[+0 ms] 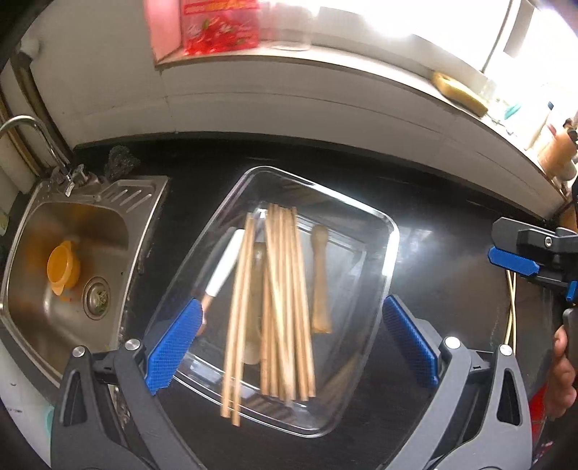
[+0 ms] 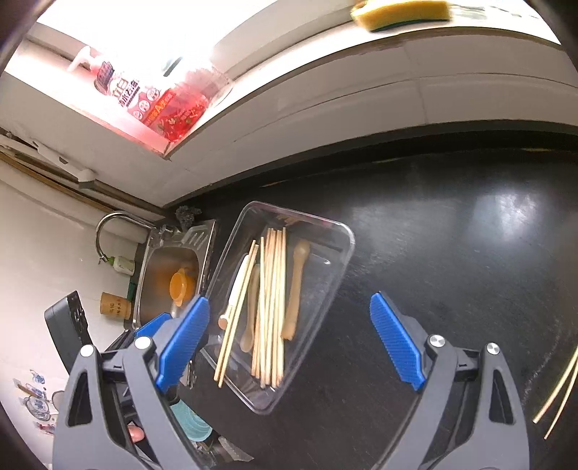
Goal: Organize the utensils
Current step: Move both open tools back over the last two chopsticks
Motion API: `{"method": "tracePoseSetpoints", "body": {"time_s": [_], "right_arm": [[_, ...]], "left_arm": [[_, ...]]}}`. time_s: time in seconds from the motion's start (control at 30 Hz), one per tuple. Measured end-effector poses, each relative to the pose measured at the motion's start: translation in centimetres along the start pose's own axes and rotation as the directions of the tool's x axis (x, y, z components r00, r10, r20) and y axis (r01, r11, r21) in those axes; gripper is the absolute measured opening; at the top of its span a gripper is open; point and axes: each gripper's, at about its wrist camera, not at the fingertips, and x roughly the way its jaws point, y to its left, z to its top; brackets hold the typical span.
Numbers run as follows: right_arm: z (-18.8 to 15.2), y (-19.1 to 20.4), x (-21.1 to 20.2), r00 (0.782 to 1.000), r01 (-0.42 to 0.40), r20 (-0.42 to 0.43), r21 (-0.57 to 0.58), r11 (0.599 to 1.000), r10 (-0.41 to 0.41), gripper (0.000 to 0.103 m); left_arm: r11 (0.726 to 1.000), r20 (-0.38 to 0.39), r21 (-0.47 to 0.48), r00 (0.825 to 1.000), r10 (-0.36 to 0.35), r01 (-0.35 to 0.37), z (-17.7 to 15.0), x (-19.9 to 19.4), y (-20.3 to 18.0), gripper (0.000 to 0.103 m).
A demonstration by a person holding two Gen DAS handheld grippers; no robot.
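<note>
Left wrist view first: my left claw hangs over the clear plastic tray with its blue pads spread wide and nothing between them. Inside the tray lies the bundle of wooden chopsticks, running roughly from 12 to 6 o'clock, with a white-handled utensil at their 9 o'clock side and a pale wooden spoon at their 3 o'clock side. One pair of chopsticks sticks out over the near rim. The tray sits on the black tabletop, and a steel sink holding an orange cup lies at 9 o'clock.

From the right wrist, my right claw is likewise spread apart and empty, above the tabletop with the tray at its 10 o'clock. Two loose chopsticks lie on the tabletop at 4 o'clock. On the windowsill at 11 o'clock stands a red packet and a pump bottle; both carry printing, but I cannot read it. A yellow sponge rests at 1 o'clock.
</note>
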Motion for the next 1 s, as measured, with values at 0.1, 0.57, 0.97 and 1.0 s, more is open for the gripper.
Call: {"method": "tracePoseSetpoints", "body": {"time_s": [0.1,0.57,0.97,1.0], "right_arm": [[-1.0,-1.9,-2.3,1.000,0.003,0.015,0.010,1.000,-0.003,0.088],[-11.3,-24.5,-17.1,0.950,0.287,0.066,0.196,0.938,-0.305,0.088],[-17.8,-35.5,-21.6,0.917,0.387,-0.009,0.254,0.886,-0.398,0.088],[-17.8,-35.5,-21.6,0.919,0.384,-0.008,0.256,0.887,-0.395,0.088]], "left_arm": [[1.000,-0.004,0.019,1.000,-0.008,0.008,-0.7,-0.2,-2.7,0.097],[0.947,-0.118,0.283,0.985,-0.122,0.151,-8.2,5.1,-26.1,0.097],[0.826,-0.155,0.546,0.986,-0.066,0.141,-13.1,11.9,-39.3,0.097],[0.823,-0.160,0.551,0.985,-0.060,0.139,-12.9,12.4,-39.8,0.097]]}}
